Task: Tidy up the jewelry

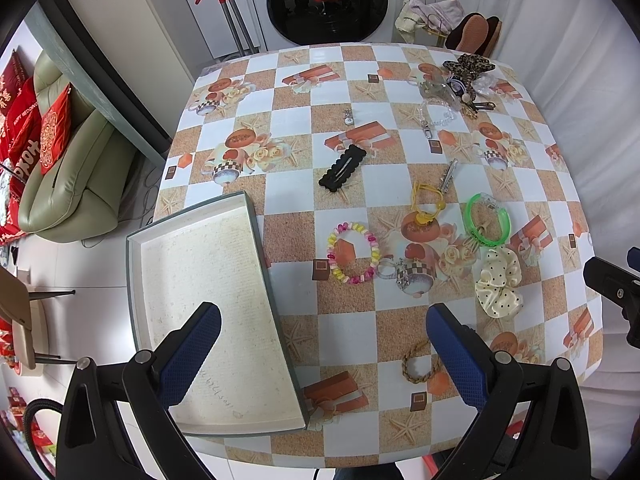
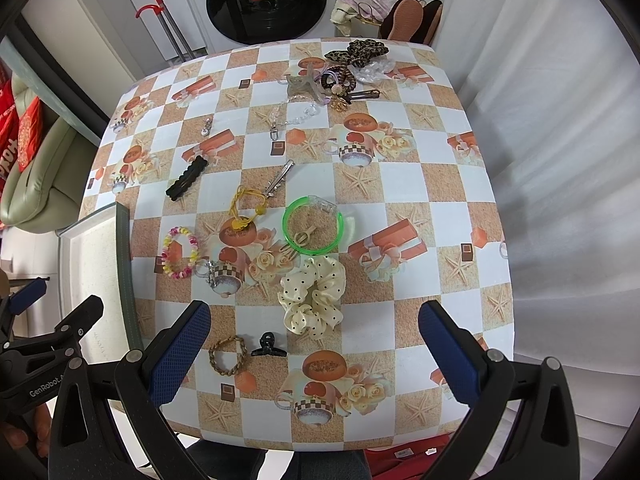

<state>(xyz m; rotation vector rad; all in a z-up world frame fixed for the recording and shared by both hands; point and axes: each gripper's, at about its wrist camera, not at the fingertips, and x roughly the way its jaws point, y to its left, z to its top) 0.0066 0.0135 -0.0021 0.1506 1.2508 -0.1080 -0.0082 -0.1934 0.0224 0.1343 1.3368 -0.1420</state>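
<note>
Seen from the left wrist, the shallow box (image 1: 212,312) lies whole at seven o'clock on the table (image 1: 320,56); the right wrist catches only its edge. The left gripper (image 1: 322,354) is spread apart, holding nothing. At centre lie one beaded bracelet (image 1: 352,253), one green bangle (image 1: 487,220) and one dotted scrunchie (image 2: 313,295). One braided bracelet (image 2: 228,355) lies near; beside it, one black claw clip (image 2: 269,346) shows only from the right. The right gripper (image 2: 314,354) gapes, empty.

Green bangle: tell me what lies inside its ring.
Inside the green bangle lies a small beige clip on the tablecloth. Nothing covers it; the ring's interior is fully visible.
</note>
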